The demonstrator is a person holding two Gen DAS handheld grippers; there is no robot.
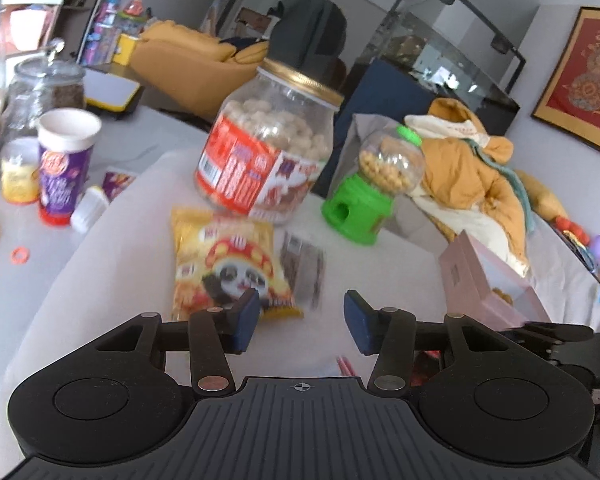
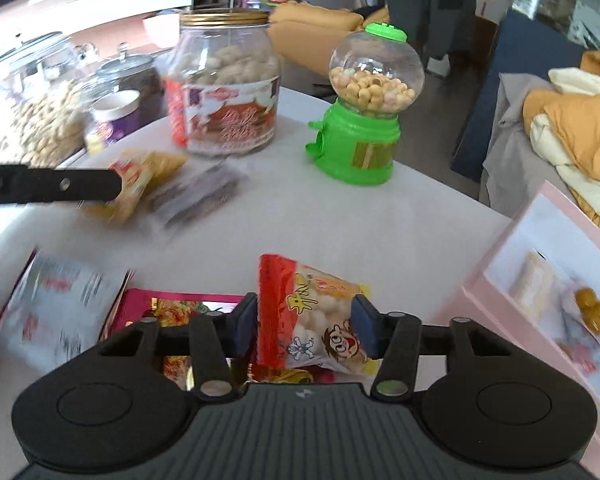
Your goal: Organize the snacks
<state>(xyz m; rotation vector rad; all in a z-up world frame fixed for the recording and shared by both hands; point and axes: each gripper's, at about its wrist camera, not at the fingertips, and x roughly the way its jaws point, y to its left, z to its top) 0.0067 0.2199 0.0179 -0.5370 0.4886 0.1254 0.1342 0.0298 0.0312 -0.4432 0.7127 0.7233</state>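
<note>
Right of your right gripper (image 2: 305, 326) the pink box (image 2: 540, 280) is waiting | fingers are clamping the red-topped packet (image 2: 312, 320), long axis upright | left gripper (image 1: 300, 320) is hovering wide, empty.

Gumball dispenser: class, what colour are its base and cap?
Bright green, both; the dispenser shows best in the right wrist view.

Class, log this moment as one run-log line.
left gripper: open, empty | right gripper: shut on red-and-yellow snack packet | pink box: right

silver packet (image 2: 56, 304): motion-blurred | pink box (image 2: 548, 300): cut off right
</note>
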